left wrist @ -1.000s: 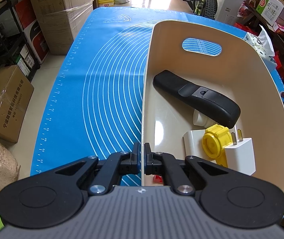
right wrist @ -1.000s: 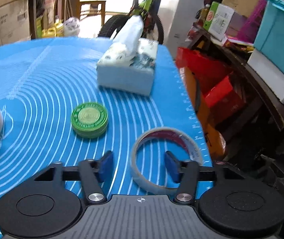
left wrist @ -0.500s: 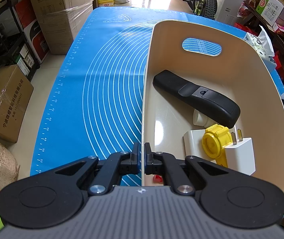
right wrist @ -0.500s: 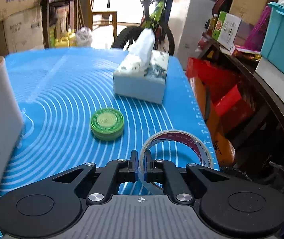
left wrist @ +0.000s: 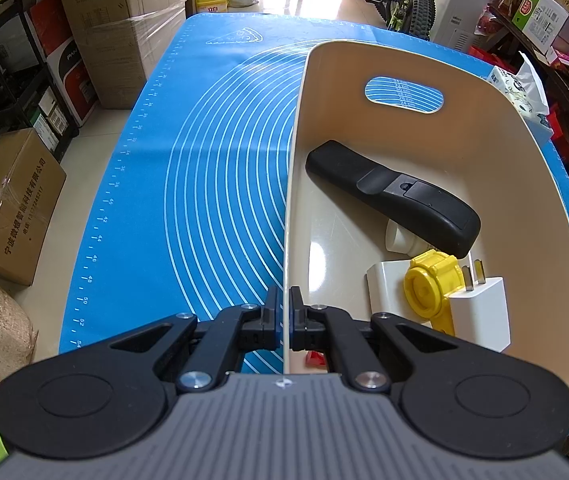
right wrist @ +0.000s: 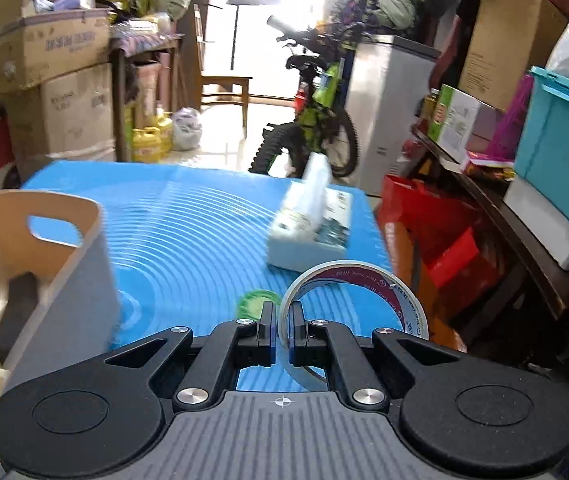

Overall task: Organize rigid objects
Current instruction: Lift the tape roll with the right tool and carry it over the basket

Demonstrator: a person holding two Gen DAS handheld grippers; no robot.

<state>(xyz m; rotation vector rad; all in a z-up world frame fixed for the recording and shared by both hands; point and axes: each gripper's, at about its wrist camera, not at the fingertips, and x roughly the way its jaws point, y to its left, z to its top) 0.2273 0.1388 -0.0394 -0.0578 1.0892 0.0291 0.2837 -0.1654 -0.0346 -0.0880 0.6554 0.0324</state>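
The right tool [right wrist: 282, 334] is clenched across the thin wall of a clear tape roll with a dark red core [right wrist: 358, 300], held clear of the blue silicone mat [right wrist: 188, 240] on the surface. Light, stiff and smooth, it looks apt to swivel in this edge pinch. The left tool [left wrist: 283, 322] grips the rim of the beige plastic bin [left wrist: 516, 128].

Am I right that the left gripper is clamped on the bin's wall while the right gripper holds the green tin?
Not quite: the right gripper holds the tape roll, as the right wrist view shows; the green tin lies on the mat. The left gripper does clamp the bin's wall.
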